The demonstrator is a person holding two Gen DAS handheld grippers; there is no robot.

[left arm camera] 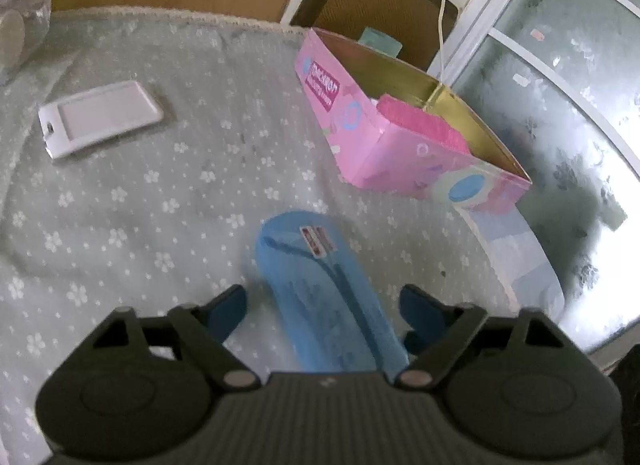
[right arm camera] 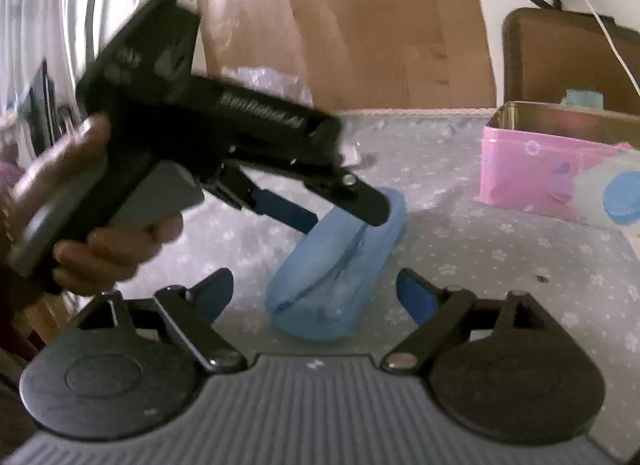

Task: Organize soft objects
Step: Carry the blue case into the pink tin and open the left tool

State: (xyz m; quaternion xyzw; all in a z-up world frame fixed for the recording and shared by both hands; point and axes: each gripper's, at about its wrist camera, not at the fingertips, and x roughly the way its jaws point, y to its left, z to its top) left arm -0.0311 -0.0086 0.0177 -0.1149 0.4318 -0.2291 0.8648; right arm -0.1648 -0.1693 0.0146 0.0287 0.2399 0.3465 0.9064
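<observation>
Surface: table (left arm camera: 120, 193) w/ grey-green floral cloth, frosted window to one side, cardboard behind

Left gripper (left arm camera: 324, 305): fingers apart, straddling near end of blue soft case (left arm camera: 320, 289); pads not seen pressing on it. In right wrist view left gripper (right arm camera: 340, 221) reaches over case's far end, one finger each side. Right gripper (right arm camera: 316, 293): fingers spread wide, case's near end (right arm camera: 320, 285) just ahead of them, no contact seen

Case lies flat on cloth, between both grippers, near pink box (left arm camera: 404, 133), not touching it. Long axis runs from left gripper away toward the box; labelled end farthest from left camera

Handling, est.: light, squashy, fabric-like, prob. sags if lifted by one end; not fragile. Best hold: across narrow width near mid-length, or both ends together. Box open-topped, pink item already inside

White card holder (left arm camera: 100, 117) well apart, untouched
</observation>
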